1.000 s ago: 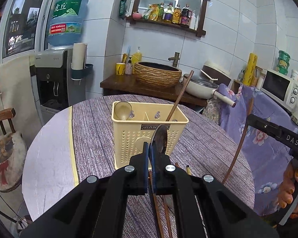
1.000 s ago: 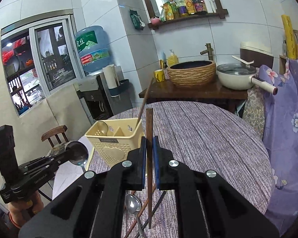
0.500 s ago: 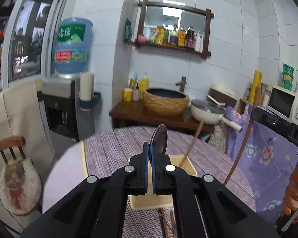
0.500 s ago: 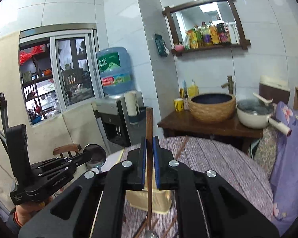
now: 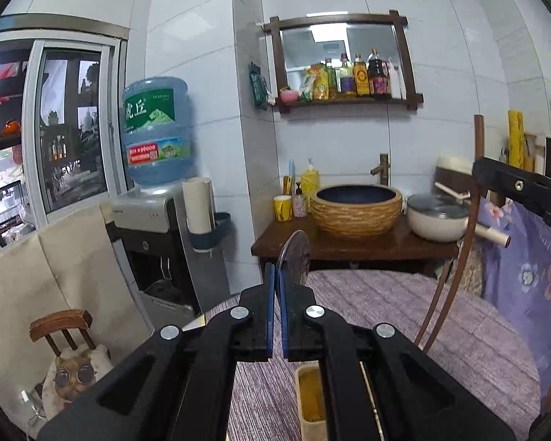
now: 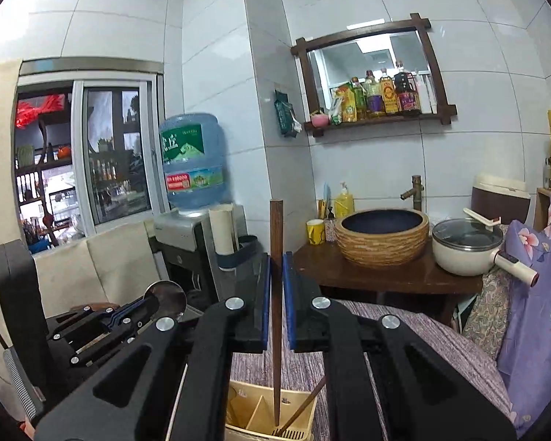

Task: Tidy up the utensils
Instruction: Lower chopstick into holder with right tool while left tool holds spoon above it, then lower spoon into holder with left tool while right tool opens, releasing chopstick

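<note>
- Steel spoon stands clamped between the fingers of the left gripper, its bowl edge-on and poking up past the fingertips; the blue pads are pressed nearly together on its neck, and the handle below is hidden by the gripper body.
- Dark wooden chopstick is pinched upright between the narrow-set fingers of the right gripper. Its blunt top rises above the fingertips, and its thin end hangs down over the yellow utensil caddy.
- In the right wrist view the caddy sits directly below the fingers, on the purple striped cloth of the table. A second chopstick leans inside one of its compartments; whether the held chopstick's tip touches the caddy cannot be told.
- In the left wrist view only a corner of the caddy shows under the left fingers, and the right gripper with its chopstick appears at the right edge, well above the table.
</note>
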